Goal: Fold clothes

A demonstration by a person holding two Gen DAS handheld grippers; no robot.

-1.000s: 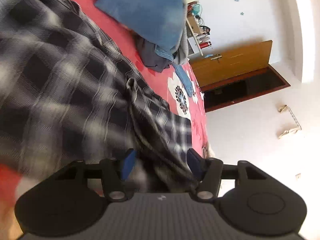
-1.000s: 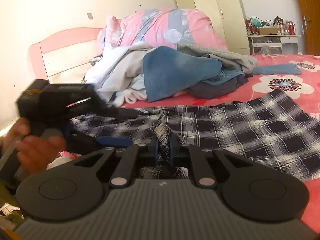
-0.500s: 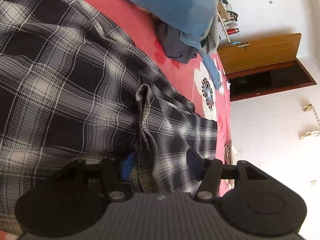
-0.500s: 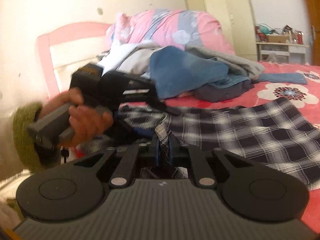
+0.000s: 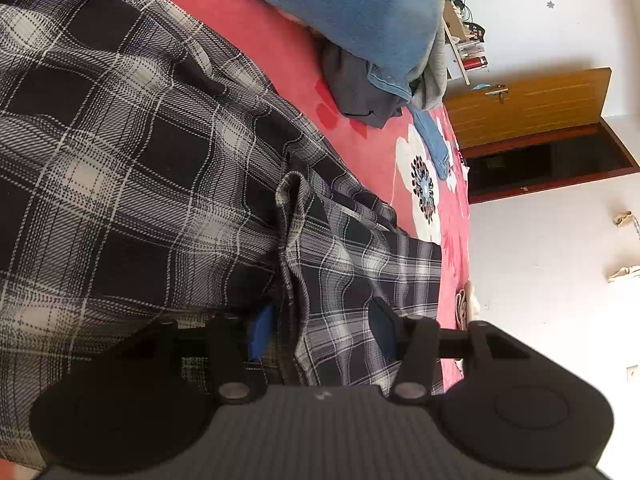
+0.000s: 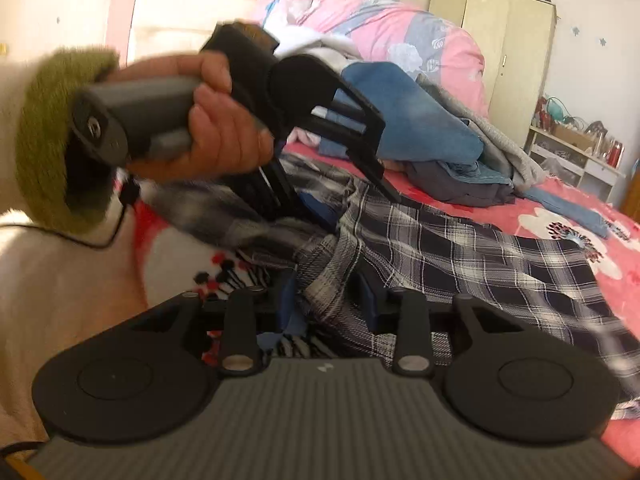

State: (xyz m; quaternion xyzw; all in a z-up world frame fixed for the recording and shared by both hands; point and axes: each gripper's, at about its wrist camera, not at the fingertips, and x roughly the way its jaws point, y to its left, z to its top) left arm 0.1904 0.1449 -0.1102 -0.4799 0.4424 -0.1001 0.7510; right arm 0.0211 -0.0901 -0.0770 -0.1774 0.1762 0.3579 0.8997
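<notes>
I'm working over a bed [image 6: 500,216] covered in a red spread with big white flowers. A black-and-white plaid garment [image 5: 120,160] lies spread and rumpled across its near part. Farther back, a heap of clothes [image 6: 420,128] sits on the spread, blue denim on top, with a pink quilt [image 6: 392,28] bundled behind it.

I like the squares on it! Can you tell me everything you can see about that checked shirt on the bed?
The checked shirt is soft woven cloth in black, grey and white squares. It lies spread and rumpled on the red flowered bedspread, with a bunched ridge down its middle. A fold sits between the left gripper, whose fingers are closing. Another fold sits between the right gripper as it opens. A pile of clothes lies behind it.
</notes>
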